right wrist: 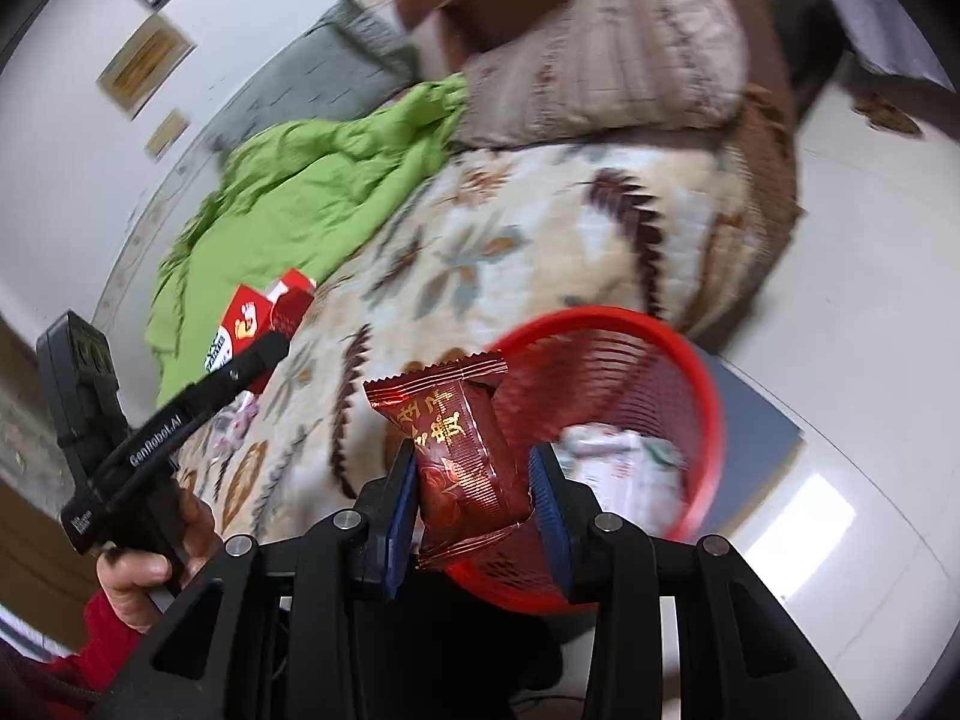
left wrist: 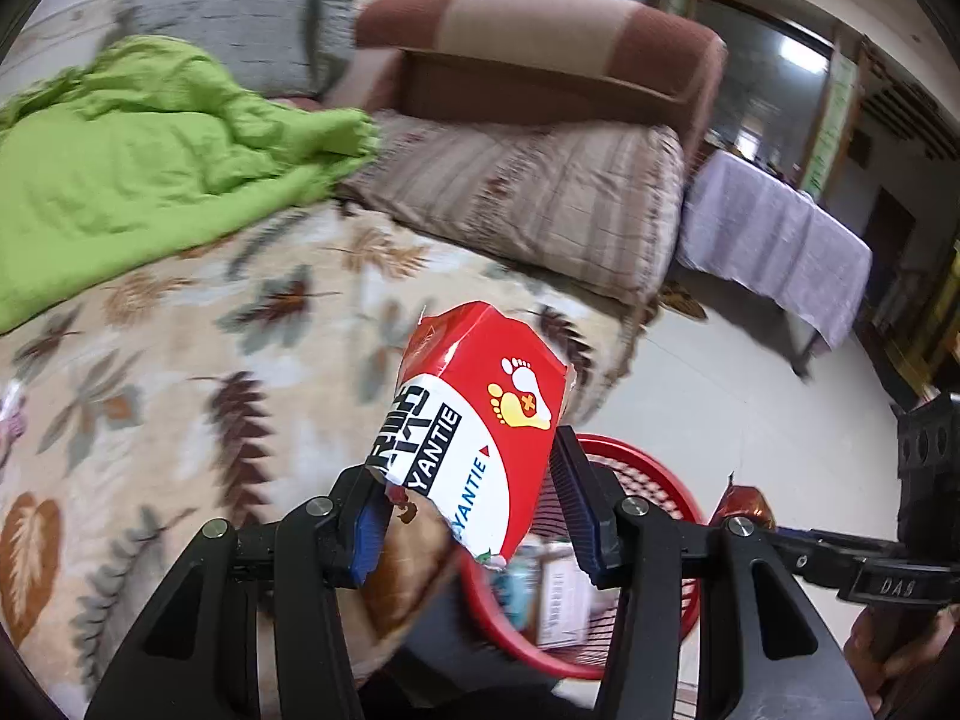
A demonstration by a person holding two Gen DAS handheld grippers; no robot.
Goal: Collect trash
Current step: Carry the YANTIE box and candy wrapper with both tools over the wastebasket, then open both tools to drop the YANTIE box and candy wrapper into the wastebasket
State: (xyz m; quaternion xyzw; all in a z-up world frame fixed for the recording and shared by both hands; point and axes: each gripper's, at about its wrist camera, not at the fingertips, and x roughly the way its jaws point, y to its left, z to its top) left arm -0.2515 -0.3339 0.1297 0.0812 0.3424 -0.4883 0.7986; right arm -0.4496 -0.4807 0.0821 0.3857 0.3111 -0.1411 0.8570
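Observation:
My left gripper (left wrist: 474,516) is shut on a red and white torn box marked YANTIE (left wrist: 474,426), held above the bed edge beside a red mesh waste basket (left wrist: 672,480). My right gripper (right wrist: 474,492) is shut on a dark red foil snack wrapper (right wrist: 462,450), held at the near rim of the same basket (right wrist: 612,354). The basket stands on the floor by the bed and holds some paper trash (right wrist: 624,462). The box also shows in the right wrist view (right wrist: 258,318), and the wrapper in the left wrist view (left wrist: 744,504).
A bed with a leaf-patterned blanket (left wrist: 198,372), a green quilt (left wrist: 138,162), pillows (left wrist: 540,192) and a brown headboard (left wrist: 540,42). A table with a lilac cloth (left wrist: 774,240) stands across the pale tiled floor (left wrist: 720,372).

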